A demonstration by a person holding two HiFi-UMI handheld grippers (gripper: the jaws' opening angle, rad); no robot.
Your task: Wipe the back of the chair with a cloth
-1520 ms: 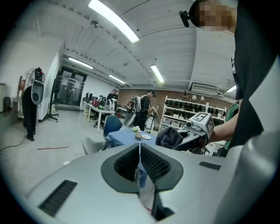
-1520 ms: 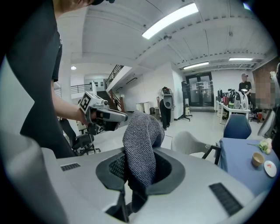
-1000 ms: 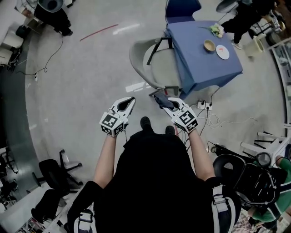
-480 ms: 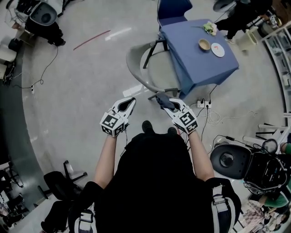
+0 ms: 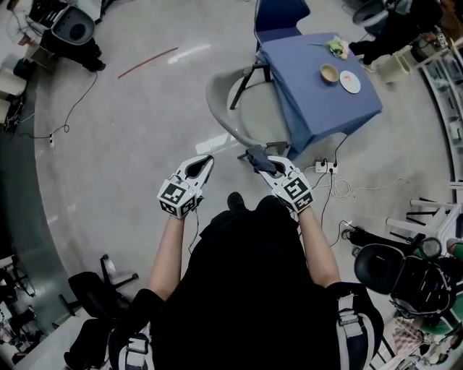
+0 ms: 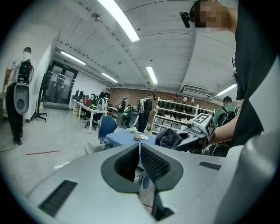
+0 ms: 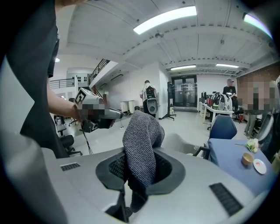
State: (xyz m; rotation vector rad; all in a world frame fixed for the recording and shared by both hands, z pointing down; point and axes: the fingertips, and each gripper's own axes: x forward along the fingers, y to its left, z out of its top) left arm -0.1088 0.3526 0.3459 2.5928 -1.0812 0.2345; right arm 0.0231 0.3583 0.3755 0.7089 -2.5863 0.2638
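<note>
Left gripper: your left gripper [image 5: 205,162] is pressed together with nothing between its ribbed pads [image 6: 153,162]. It hangs in the air above the floor, level with your other tool and a little apart from it.

Right gripper: your right gripper [image 5: 262,162] is pinching the cloth. Its jaws stand apart only as far as the bunched fabric keeps them.

Cloth: the dark grey knitted cloth [image 7: 141,140] sits squarely between the right jaws. One fold rises past the jaw tips and flops over, and a tail hangs down into the slot behind the pads.

Chair: the pale shell chair [image 5: 215,101] stands straight ahead of your right jaw tips, near them. Its curved back is turned toward that gripper and its seat is pushed up to the table. In the right gripper view the cloth is clear of the back, not touching it.

Table: a table under a blue cover [image 5: 311,108] lies beyond the chair, forward and to the right of the right gripper. A small bowl [image 5: 331,72] and a white plate [image 5: 350,82] sit side by side on its far half.

Other seat: a blue chair [image 5: 281,13] stands at the far end of the table, well beyond both tools.

Floor: a white power strip [image 5: 323,167] lies just to the right of your right gripper, by the hanging edge of the blue cover.
</note>
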